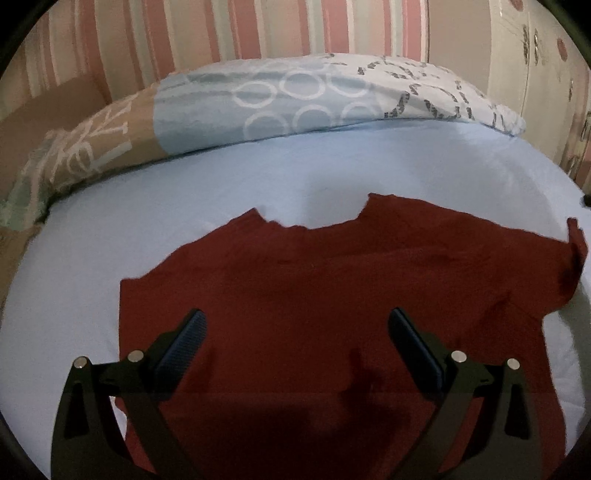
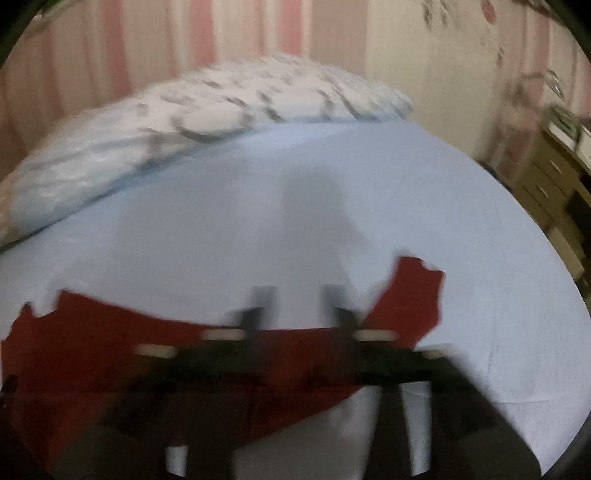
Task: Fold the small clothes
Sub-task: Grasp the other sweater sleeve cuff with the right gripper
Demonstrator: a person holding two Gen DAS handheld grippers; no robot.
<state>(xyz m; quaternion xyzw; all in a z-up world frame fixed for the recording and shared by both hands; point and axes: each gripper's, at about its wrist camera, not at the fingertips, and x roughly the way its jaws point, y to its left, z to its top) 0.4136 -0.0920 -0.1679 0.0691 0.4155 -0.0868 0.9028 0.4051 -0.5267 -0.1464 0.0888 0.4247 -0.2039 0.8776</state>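
The left gripper (image 1: 295, 325) hangs over the shirt (image 1: 332, 288), jaws wide apart, holding nothing; the right gripper (image 2: 299, 299) is blurred, its fingers standing a little apart with nothing visibly between them, near the shirt's far edge. The dark red shirt lies spread flat on the sheet (image 1: 258, 177); it looks light, soft and limp, likely to sag and crease, so a sleeve (image 2: 410, 295) or hem corner seems the best hold. The pale blue sheet looks smooth; a pillow (image 1: 280, 99) lies beyond, striped wallpaper (image 1: 184, 33) behind, drawers (image 2: 554, 184) far right.
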